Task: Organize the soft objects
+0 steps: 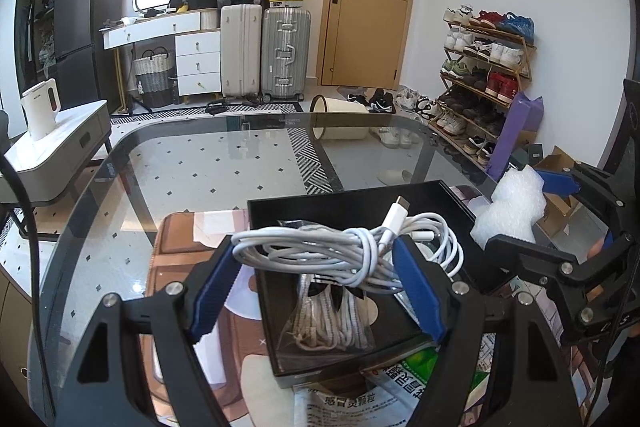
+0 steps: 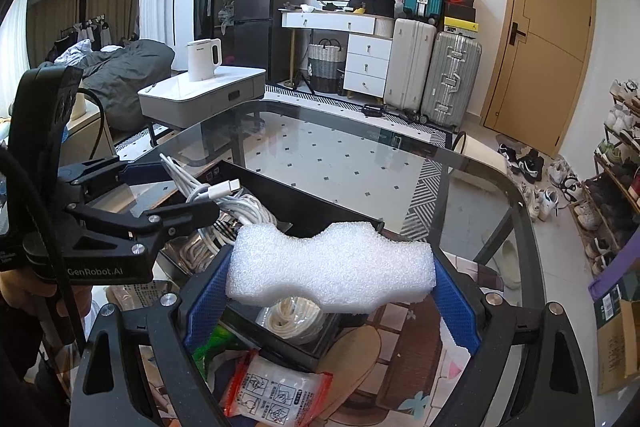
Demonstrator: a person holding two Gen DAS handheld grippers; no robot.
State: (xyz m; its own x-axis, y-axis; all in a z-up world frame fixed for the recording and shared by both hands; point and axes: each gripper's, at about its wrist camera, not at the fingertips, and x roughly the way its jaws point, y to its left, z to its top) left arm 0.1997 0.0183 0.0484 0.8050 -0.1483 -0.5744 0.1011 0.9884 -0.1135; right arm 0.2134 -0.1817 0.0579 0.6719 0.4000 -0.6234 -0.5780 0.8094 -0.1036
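Note:
My left gripper (image 1: 316, 251) is shut on a coiled white charging cable (image 1: 348, 251), its blue pads pressing on both ends of the bundle. It hangs over an open black box (image 1: 360, 193) that holds a clear bag of white laces (image 1: 332, 319). My right gripper (image 2: 332, 279) is shut on a white foam block (image 2: 332, 267), held crosswise above the near corner of the same black box (image 2: 304, 195). A coil of white cord (image 2: 292, 319) lies in the box under the foam. Each gripper shows in the other's view: the right gripper (image 1: 524, 215) with the foam, the left gripper (image 2: 180, 187) with the cable.
The box sits on a glass table (image 1: 180, 163) over a patterned mat. A green-and-white packet (image 1: 424, 375) and a red-and-white packet (image 2: 276, 395) lie near the front edge. A side table with a white kettle (image 2: 204, 59) stands left, and a shoe rack (image 1: 484, 75) right.

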